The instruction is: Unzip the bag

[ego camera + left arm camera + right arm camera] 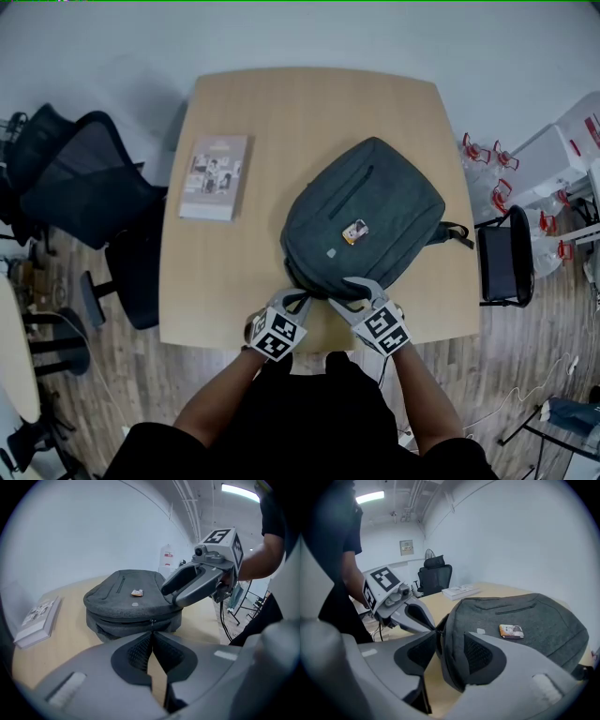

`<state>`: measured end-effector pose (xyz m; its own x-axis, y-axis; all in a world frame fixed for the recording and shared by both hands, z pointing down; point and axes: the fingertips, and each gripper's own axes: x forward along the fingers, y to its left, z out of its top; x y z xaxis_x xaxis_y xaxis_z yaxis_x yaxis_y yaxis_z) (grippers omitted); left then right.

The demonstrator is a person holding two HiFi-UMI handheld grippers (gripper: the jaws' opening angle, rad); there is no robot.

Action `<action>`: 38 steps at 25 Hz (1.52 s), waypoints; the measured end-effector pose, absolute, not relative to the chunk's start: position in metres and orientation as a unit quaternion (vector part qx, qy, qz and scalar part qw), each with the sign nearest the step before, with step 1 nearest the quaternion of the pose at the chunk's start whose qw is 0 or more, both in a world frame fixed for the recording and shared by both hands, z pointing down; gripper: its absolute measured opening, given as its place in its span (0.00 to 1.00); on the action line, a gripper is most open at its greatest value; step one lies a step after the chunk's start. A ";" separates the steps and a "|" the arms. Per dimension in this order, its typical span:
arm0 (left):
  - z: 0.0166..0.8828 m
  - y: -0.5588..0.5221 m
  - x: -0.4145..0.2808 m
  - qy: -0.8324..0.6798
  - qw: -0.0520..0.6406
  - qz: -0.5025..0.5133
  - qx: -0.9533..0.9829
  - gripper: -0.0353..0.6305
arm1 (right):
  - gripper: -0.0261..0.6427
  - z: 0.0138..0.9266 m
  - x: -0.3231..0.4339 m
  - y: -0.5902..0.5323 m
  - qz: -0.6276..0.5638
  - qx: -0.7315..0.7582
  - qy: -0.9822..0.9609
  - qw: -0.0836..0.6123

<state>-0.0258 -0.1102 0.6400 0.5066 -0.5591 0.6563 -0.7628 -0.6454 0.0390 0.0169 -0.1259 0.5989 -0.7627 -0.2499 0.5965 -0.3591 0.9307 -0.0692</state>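
Observation:
A grey backpack (366, 211) lies flat on the wooden table (309, 103), with a small orange card (355, 231) on top. Both grippers are at its near end. In the left gripper view, my left gripper (151, 633) is shut, and the thin zipper pull (151, 621) on the bag's side (126, 597) runs down into its closed tips. My right gripper (450, 634) stands open, with the rounded edge of the bag (520, 616) between its jaws and a gap at the left pad. In the head view the left gripper (286, 302) and right gripper (361, 289) sit close together.
A thin book (215, 176) lies on the table's left part. Black office chairs (84, 187) stand left of the table and another black chair (506, 258) to its right. The person stands at the table's near edge.

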 end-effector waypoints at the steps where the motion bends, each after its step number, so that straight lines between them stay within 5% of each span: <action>1: 0.640 -0.111 -0.028 -0.389 0.165 0.310 0.851 0.09 | 0.32 0.601 0.026 -0.124 0.076 0.157 -0.933 0.314; 8: 0.642 -0.121 -0.071 -0.427 0.172 0.312 0.831 0.09 | 0.32 0.629 0.065 -0.115 -0.064 0.104 -0.895 0.430; 18: 0.641 -0.133 -0.117 -0.478 0.181 0.314 0.800 0.09 | 0.25 0.639 0.022 -0.123 -0.117 0.052 -0.887 0.444; 24: 0.641 -0.130 -0.110 -0.478 0.183 0.311 0.801 0.09 | 0.13 0.641 0.016 -0.128 -0.050 0.041 -0.887 0.456; 38: 0.641 -0.099 -0.041 -0.402 0.177 0.316 0.841 0.10 | 0.11 0.635 0.003 -0.139 0.082 0.116 -0.909 0.392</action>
